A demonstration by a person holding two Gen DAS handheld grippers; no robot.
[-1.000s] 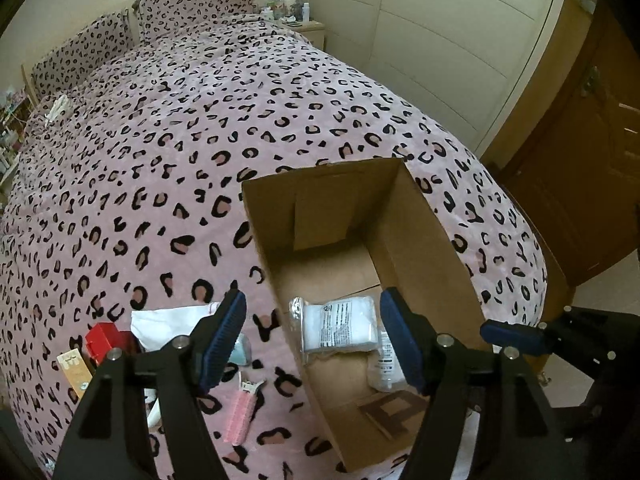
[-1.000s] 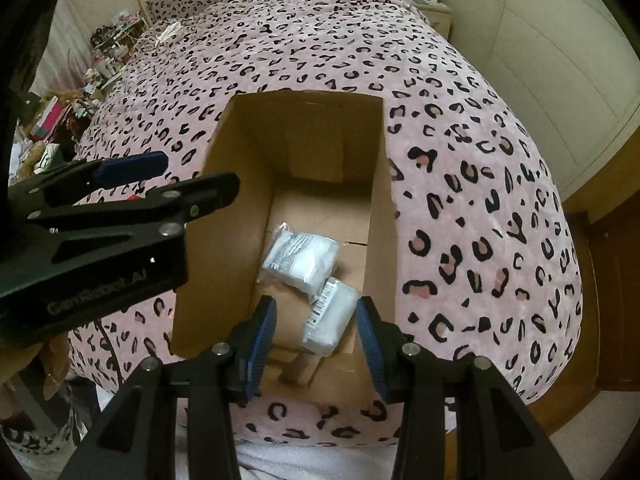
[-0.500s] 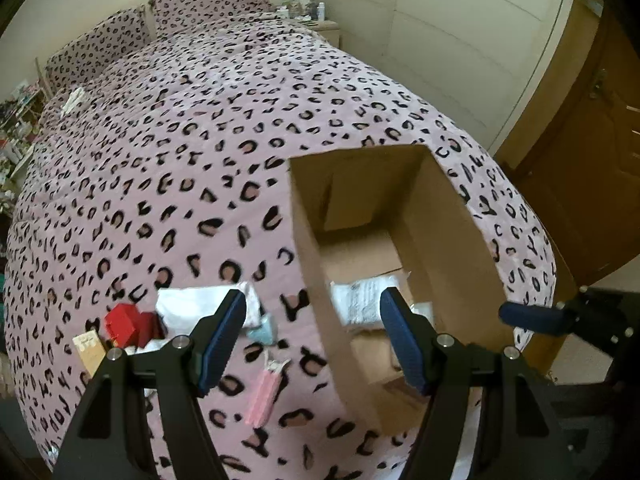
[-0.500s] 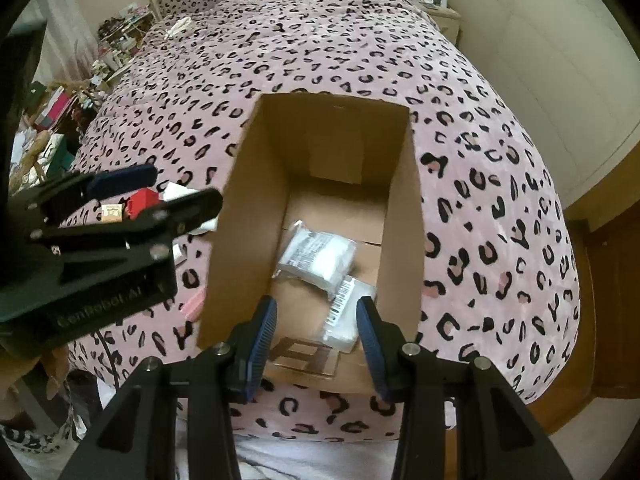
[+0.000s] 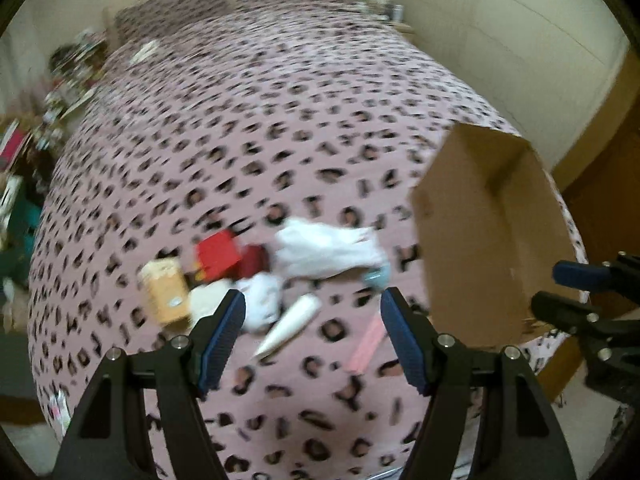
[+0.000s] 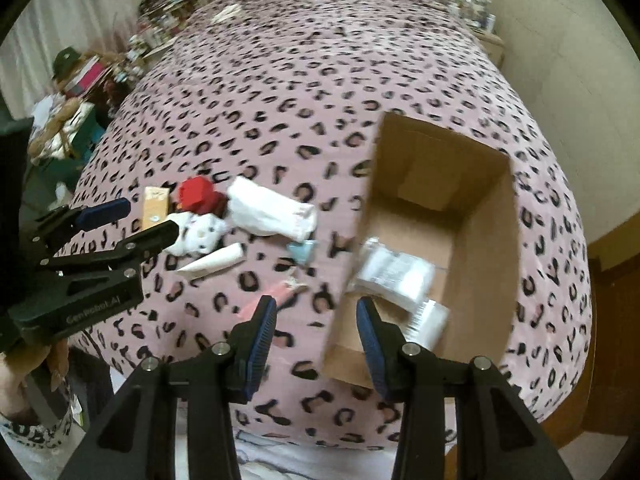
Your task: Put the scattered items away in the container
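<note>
Scattered items on leopard-print bedspread (image 5: 280, 120); cardboard box (image 6: 484, 248) at 3 o'clock of them.
Left gripper (image 5: 312, 328): jaws wide, empty, above white tube (image 5: 290, 324). Right gripper (image 6: 316, 328): jaws wide, empty, at box's near-left corner. Beyond: pink strip (image 5: 366, 344), plush toy (image 6: 198, 232), tan carton (image 5: 164, 292), red box (image 5: 218, 256), white cloth (image 5: 324, 252). Two clear packets (image 6: 394, 276) inside box.

left gripper (image 5: 312, 328) hangs spread above white tube (image 5: 289, 324), empty.
</note>
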